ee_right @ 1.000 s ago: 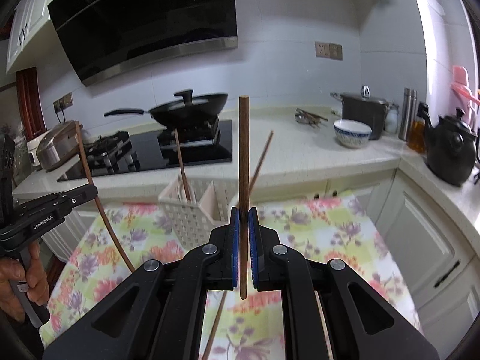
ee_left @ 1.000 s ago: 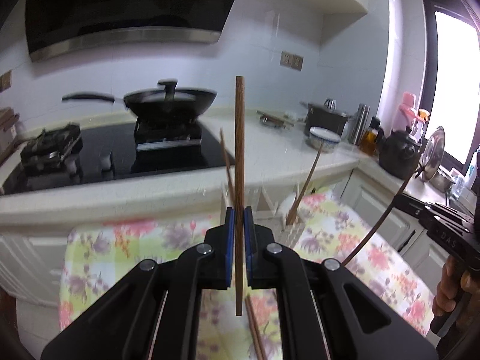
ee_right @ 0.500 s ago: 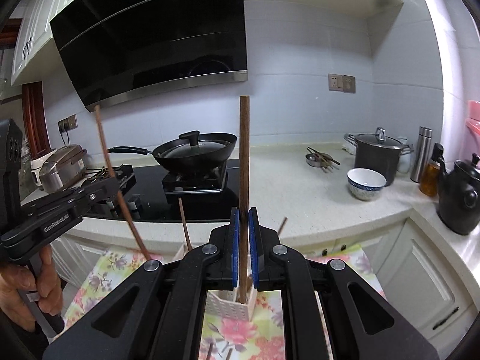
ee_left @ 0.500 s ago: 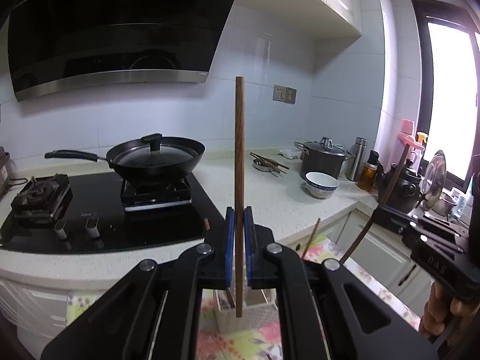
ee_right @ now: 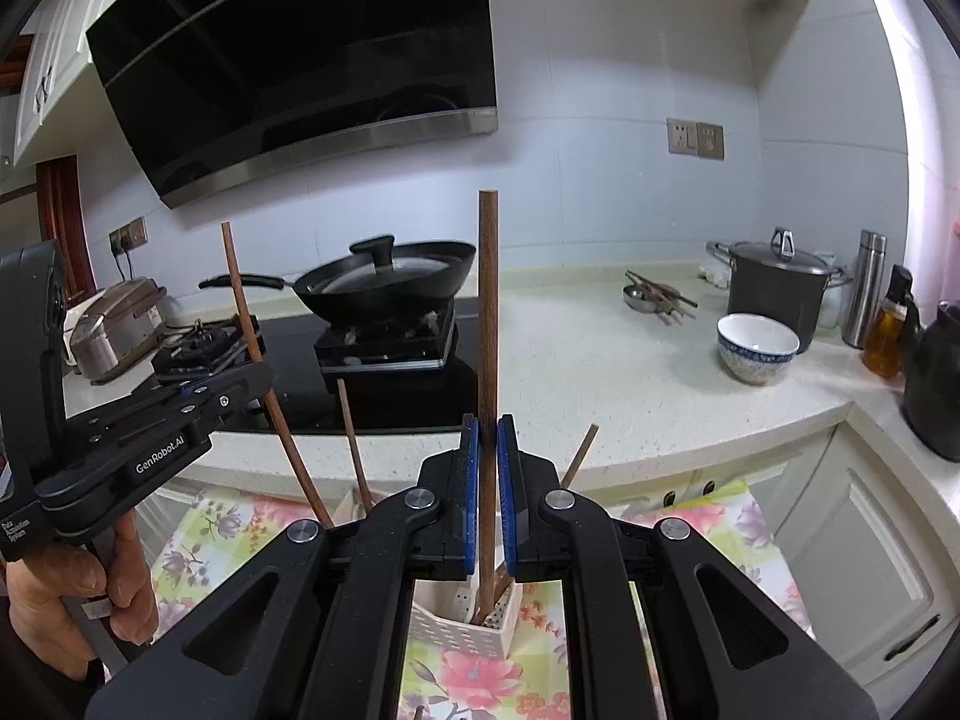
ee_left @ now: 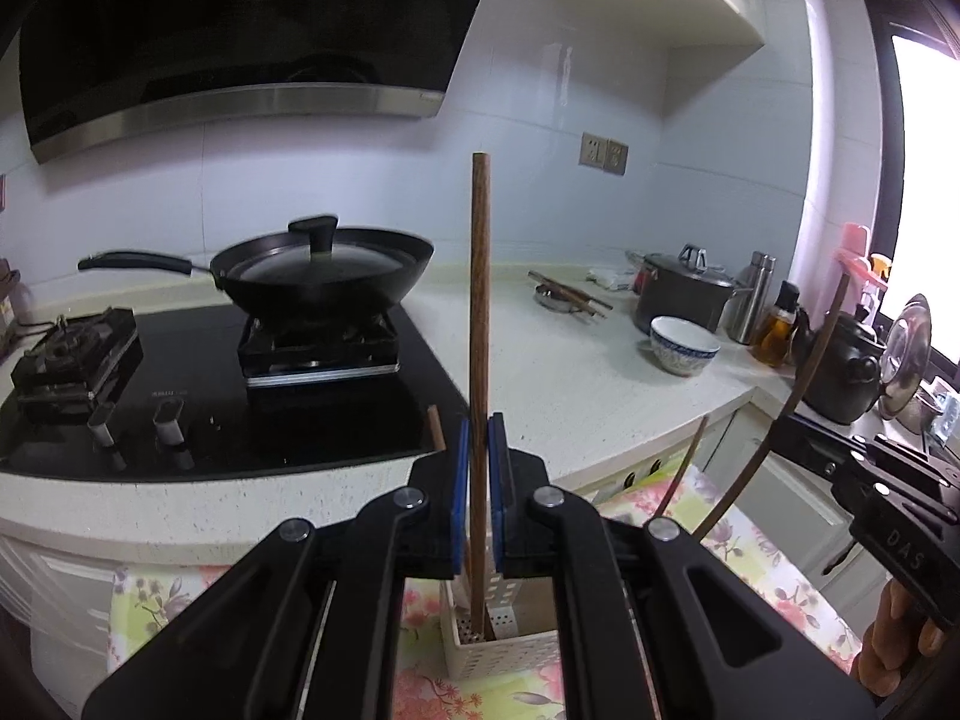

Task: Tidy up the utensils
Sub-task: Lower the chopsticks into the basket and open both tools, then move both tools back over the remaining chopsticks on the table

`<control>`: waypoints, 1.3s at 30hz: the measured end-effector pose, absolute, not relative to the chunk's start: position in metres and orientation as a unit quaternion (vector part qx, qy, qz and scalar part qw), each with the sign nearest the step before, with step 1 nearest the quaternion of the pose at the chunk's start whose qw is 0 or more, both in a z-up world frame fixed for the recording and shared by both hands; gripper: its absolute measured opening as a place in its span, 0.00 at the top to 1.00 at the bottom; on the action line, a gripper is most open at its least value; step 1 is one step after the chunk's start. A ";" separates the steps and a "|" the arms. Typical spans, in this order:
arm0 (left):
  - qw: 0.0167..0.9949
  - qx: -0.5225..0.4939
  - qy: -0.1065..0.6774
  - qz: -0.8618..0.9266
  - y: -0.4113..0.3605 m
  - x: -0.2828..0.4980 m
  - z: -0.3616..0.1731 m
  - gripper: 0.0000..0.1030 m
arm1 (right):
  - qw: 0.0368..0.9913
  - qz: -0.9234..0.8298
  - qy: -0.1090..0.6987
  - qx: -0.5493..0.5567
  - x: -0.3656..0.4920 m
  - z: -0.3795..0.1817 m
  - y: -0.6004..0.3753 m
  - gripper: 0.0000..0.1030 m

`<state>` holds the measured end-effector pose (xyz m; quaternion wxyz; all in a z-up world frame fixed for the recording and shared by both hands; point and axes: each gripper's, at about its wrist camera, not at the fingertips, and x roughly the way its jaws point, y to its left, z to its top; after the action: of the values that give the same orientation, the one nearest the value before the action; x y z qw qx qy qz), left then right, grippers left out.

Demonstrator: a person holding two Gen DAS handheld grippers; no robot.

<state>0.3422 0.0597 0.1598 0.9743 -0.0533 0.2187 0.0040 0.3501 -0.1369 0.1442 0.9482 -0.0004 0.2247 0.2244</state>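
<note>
My left gripper [ee_left: 479, 441] is shut on a brown wooden chopstick [ee_left: 480, 312], held upright with its lower tip inside the white slotted utensil holder [ee_left: 504, 654]. My right gripper [ee_right: 488, 444] is shut on a second upright chopstick [ee_right: 487, 312], its lower tip in the same holder [ee_right: 462, 630]. Two more chopsticks [ee_right: 351, 444] lean in the holder. The left gripper [ee_right: 180, 414] shows at the left of the right wrist view, the right gripper [ee_left: 864, 480] at the right of the left wrist view.
The holder stands on a floral cloth [ee_right: 198, 534]. Behind it is a counter [ee_right: 600, 372] with a black hob, a lidded wok [ee_right: 390, 282], a bowl [ee_right: 757, 347], a pot [ee_right: 774, 288], a flask, an oil bottle and a dark kettle [ee_left: 840, 360].
Both grippers rose and came over the holder, then lowered; both chopsticks' lower tips now sit inside the holder.
</note>
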 end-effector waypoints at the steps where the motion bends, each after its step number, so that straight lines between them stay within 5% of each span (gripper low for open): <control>1: 0.974 -0.053 0.222 0.005 0.060 0.344 0.156 0.94 | 0.947 0.224 0.230 -0.001 0.352 0.140 -0.136 0.91; 10: 0.955 -0.066 0.290 0.004 0.067 0.368 0.112 0.93 | 0.934 0.216 0.284 -0.009 0.375 0.105 -0.127 0.91; 15: 0.949 -0.070 0.307 0.002 0.071 0.371 0.100 0.80 | 0.934 0.203 0.296 -0.002 0.382 0.098 -0.131 0.88; 18: 0.949 -0.076 0.305 0.006 0.077 0.364 0.100 0.79 | 0.937 0.197 0.289 0.010 0.376 0.102 -0.140 0.71; 20: 0.950 -0.086 0.300 0.004 0.081 0.352 0.100 0.73 | 0.941 0.192 0.279 0.019 0.367 0.105 -0.148 0.41; 23: 0.948 -0.106 0.301 0.014 0.089 0.325 0.095 0.59 | 0.943 0.188 0.275 0.026 0.342 0.097 -0.162 0.29; 31: 0.910 -0.136 0.390 -0.023 0.072 0.228 0.008 0.61 | 0.888 0.173 0.421 0.058 0.273 -0.016 -0.179 0.19; 34: 0.894 -0.133 0.427 -0.028 0.058 0.207 -0.029 0.78 | 0.860 0.172 0.476 0.068 0.254 -0.055 -0.184 0.19; 39: 0.878 -0.134 0.457 -0.040 0.046 0.198 -0.062 0.79 | 0.859 0.173 0.481 0.042 0.237 -0.070 -0.184 0.19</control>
<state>0.1975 0.0457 -0.0623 0.8782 -0.1341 0.4573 -0.0400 0.2368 -0.1839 -0.0698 0.8586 0.0418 0.4808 0.1730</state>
